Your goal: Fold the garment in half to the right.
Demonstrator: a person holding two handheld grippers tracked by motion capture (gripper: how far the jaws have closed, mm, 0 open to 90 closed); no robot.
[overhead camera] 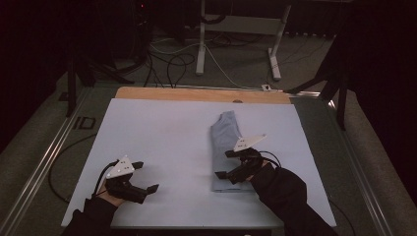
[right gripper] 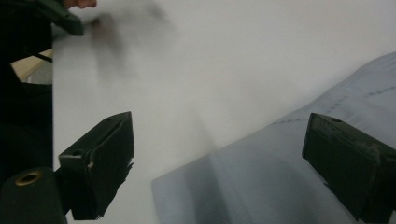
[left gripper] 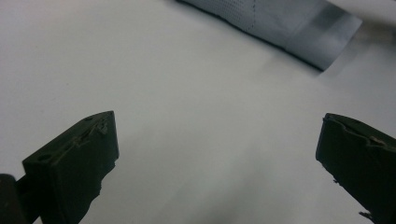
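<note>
A folded blue-grey cloth (overhead camera: 224,142) lies lengthwise on the white sheet (overhead camera: 162,132), right of the middle. My right gripper (overhead camera: 223,163) hovers open over the cloth's near end. In the right gripper view the jaws of that gripper (right gripper: 218,121) stand wide apart, one over the bare sheet and one over the cloth (right gripper: 280,177). My left gripper (overhead camera: 147,175) is open near the front left of the sheet, apart from the cloth. In the left gripper view nothing sits between the jaws of this gripper (left gripper: 218,119), and the cloth (left gripper: 280,23) lies farther ahead.
The table's wooden far edge (overhead camera: 196,93) shows beyond the sheet. A metal rail (overhead camera: 44,157) runs along the left side. On the floor behind are white desk legs (overhead camera: 200,44), cables (overhead camera: 172,64) and dark stands (overhead camera: 339,88). A dark sleeve (right gripper: 23,70) shows in the right gripper view.
</note>
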